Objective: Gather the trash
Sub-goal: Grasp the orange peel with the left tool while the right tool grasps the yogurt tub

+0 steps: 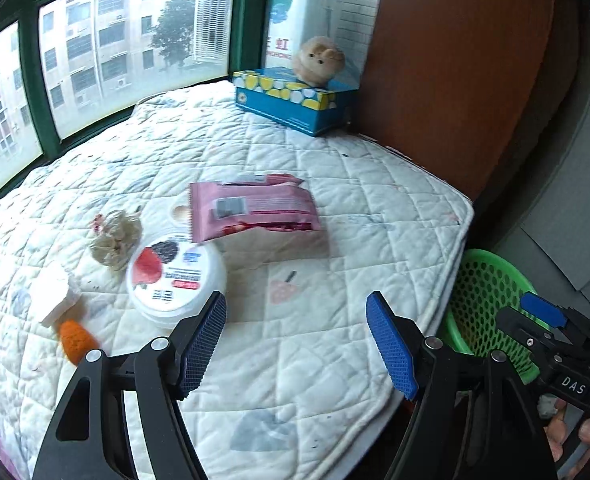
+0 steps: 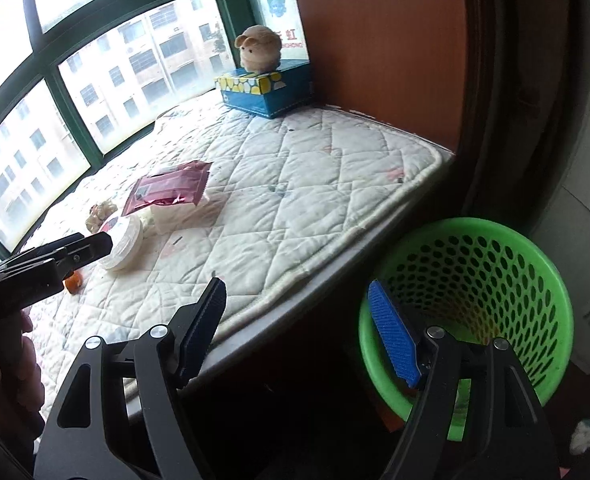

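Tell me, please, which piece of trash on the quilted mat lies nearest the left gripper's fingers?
The round white tub with the printed lid: it sits just beyond the left gripper, closer than the pink wrapper or crumpled wad.

Both wrist views face down – sharing quilted pad (image 1: 295, 184).

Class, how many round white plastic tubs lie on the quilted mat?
1: the round white plastic tub lies near the mat's left side, under the pink foil packet's corner. Others may be hidden.
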Demonstrator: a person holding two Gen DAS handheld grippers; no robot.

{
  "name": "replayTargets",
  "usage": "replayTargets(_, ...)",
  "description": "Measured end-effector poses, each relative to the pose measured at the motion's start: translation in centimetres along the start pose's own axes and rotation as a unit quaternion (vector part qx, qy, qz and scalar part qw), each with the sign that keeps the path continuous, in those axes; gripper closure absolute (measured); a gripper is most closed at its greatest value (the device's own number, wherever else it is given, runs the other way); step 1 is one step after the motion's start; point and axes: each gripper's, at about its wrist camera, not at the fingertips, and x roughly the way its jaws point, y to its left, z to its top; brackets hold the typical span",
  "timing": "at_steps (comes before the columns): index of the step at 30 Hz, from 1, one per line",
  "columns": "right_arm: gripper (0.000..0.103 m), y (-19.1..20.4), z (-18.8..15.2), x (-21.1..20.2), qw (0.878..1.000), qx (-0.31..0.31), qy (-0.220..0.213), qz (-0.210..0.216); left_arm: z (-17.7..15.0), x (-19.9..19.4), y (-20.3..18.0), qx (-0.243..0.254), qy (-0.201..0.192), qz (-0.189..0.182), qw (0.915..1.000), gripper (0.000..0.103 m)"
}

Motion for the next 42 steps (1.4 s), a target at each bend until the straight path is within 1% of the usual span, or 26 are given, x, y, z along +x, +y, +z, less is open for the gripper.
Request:
replayTargets(4,0.029,2.2,0.5,1.1,1.0,-0.017,0.004,0.014,-0.2,-0.3,4.6,-0.041,-0.002,0.038,0.9984,0.033)
replayTargets(6,0.029,3.2,0.7,1.6,0.999,-0.024,0.007,0.022,-0.6,-0.3,7.0,-0.06,-0.002,0.064,0.9961,0.033)
replayTargets(10,0.029,5.1,0.8,2.4,0.999,-0.038,0.012,0.034,-1.3,-0.2,11.4,-0.1,0.006,0.101,0.9898,0.033)
replayTargets(12,0.029,5.9,0.8,2.8,0.998,-0.043,0.014,0.041,-1.9,-0.1,13.4,-0.118,0.011,0.115,0.9862,0.033)
replayTargets(15,0.029,7.1,0.9,3.4,0.997,-0.052,0.019,0.049,-2.7,0.4,15.8,-0.138,0.021,0.124,0.9823,0.033)
replayTargets(18,0.029,8.4,0.9,4.0,0.996,-0.062,0.024,0.058,-3.5,1.0,17.4,-0.148,0.031,0.126,0.9804,0.033)
replayTargets(20,0.029,9.3,1.0,4.3,0.995,-0.068,0.026,0.063,-4.0,1.3,17.9,-0.15,0.036,0.121,0.9805,0.033)
replayTargets(23,0.029,10.5,1.0,4.8,0.994,-0.077,0.031,0.071,-4.5,1.7,18.4,-0.153,0.041,0.113,0.981,0.033)
replayTargets(28,0.029,12.4,1.1,5.9,0.991,-0.092,0.04,0.083,-4.6,2.6,19.1,-0.156,0.048,0.109,0.9806,0.033)
replayTargets(29,0.029,12.7,1.1,6.1,0.991,-0.095,0.042,0.086,-4.7,2.7,19.2,-0.156,0.05,0.107,0.9806,0.035)
replayTargets(30,0.029,13.1,1.1,6.3,0.99,-0.098,0.043,0.088,-4.7,2.9,19.4,-0.157,0.051,0.105,0.9806,0.039)
replayTargets(31,0.029,13.5,1.1,6.6,0.99,-0.101,0.046,0.09,-4.7,3.0,19.6,-0.158,0.053,0.101,0.9808,0.041)
replayTargets(33,0.029,14.3,1.1,7.1,0.988,-0.108,0.05,0.095,-4.8,3.1,19.7,-0.162,0.054,0.083,0.9819,0.051)
replayTargets(35,0.029,15.2,1.1,7.6,0.987,-0.116,0.054,0.1,-4.8,3.1,19.5,-0.159,0.052,0.073,0.9831,0.057)
replayTargets(38,0.029,16.6,1.1,8.4,0.984,-0.128,0.059,0.108,-4.9,3.0,19.4,-0.156,0.052,0.06,0.9846,0.069)
replayTargets(42,0.029,18.6,1.2,9.7,0.979,-0.147,0.068,0.12,-4.8,2.1,19.5,-0.155,0.044,0.044,0.9859,0.074)
